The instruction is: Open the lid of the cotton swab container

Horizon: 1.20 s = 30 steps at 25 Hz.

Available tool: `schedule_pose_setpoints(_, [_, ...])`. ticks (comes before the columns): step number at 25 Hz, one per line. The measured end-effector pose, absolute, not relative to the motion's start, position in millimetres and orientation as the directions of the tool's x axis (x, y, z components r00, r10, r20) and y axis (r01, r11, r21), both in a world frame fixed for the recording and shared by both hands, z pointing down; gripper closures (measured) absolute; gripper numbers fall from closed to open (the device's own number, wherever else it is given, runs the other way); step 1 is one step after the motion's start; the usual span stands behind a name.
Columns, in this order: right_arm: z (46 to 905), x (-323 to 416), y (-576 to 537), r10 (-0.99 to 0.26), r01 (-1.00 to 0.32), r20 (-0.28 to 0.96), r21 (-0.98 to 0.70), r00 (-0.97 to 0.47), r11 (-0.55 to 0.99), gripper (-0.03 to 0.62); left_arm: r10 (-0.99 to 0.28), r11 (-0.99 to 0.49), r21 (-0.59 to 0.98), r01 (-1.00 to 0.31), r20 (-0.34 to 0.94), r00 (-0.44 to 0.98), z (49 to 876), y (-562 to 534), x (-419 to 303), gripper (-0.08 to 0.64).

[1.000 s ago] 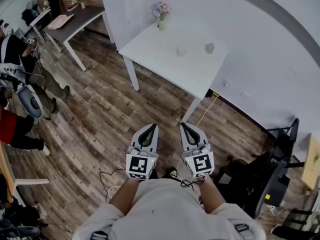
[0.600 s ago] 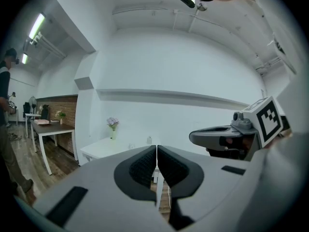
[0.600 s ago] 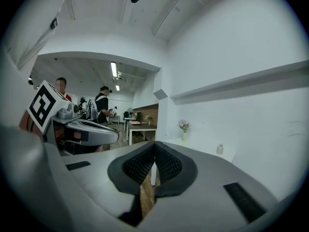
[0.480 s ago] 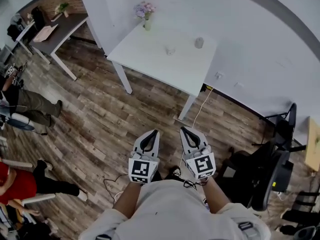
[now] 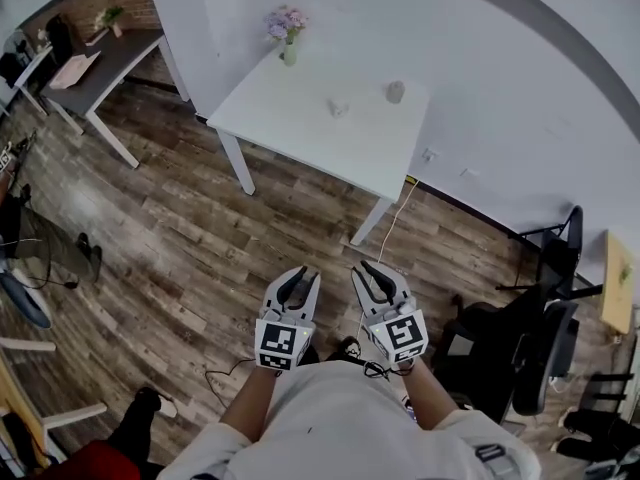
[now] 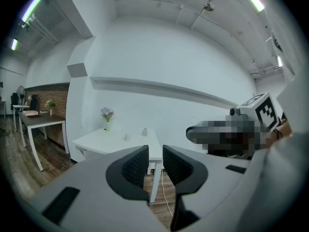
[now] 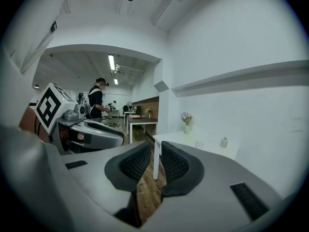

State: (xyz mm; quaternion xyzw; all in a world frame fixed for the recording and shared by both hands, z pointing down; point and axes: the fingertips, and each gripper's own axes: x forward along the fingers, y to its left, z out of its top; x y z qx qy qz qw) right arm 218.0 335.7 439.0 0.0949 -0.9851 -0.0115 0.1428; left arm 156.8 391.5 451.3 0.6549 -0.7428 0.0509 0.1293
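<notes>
The left gripper and the right gripper are pointing forward side by side, close against the person's body. Both are released and empty. Their jaws have just been opening and are standing slightly apart, with nothing between them.

A wooden floor is stretching out beneath and beyond them. A white desk is standing against the white wall, well apart from both grippers on the far side.

What looks to be the cotton swab container, a small clear box, is sitting near the middle of the desk. A small grey bottle is standing to its right. A vase of flowers is standing at the far left corner.

The task appears not yet begun. The lid is too small to make out, and nothing is touching the box. Walking over, steadying the box and lifting the lid all seem left to do.

The floor between the person and the desk is lying open. A cable is trailing by the desk's near right leg, and a black chair is crowding the right side.
</notes>
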Motion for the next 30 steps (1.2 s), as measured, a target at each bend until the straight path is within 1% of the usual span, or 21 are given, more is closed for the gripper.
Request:
schedule_pose_setpoints(5, [452,188,347,-0.225,-0.219,0.279,0.052,-0.934,0.974,0.535,-0.955,0.123,0.097,-0.988,0.281,-0.091,463,408,118,0.468])
schedule_pose_setpoints(7, [458,177,349,-0.238,-0.234,0.281,0.048,-0.930,0.971,0.523,-0.952,0.121,0.096,-0.988,0.293,-0.088,469,411,102,0.468])
schedule_pose_setpoints(12, [464,166,318,-0.266,-0.261,0.296,0.054,-0.917,0.964,0.518,-0.949,0.139,0.116,-0.984,0.300,-0.099,479,389,80,0.468])
schedule_pose_setpoints(17, [469,149,256,-0.288,-0.290,0.287,0.039,-0.913,0.956,0.518,-0.941,0.134,0.104,-0.985,0.324,-0.094,486,339,61,0.468])
schedule_pose_setpoints(23, [454,115,160,-0.278,-0.281,0.255,0.026,-0.926,0.959,0.518,-0.939,0.161,0.075,-0.984,0.319,-0.129,472,250,21,0.468])
schedule_pose_setpoints(27, [444,100,106,-0.255,-0.258,0.240,0.016,-0.937,0.966,0.518,-0.932,0.179,0.051,-0.983,0.329,-0.152,462,196,8,0.468])
schedule_pose_setpoints(30, [445,98,72,-0.246,-0.256,0.236,-0.010,-0.940,0.967,0.515,-0.927,0.173,0.065,-0.983,0.348,-0.140,464,157,6,0.468])
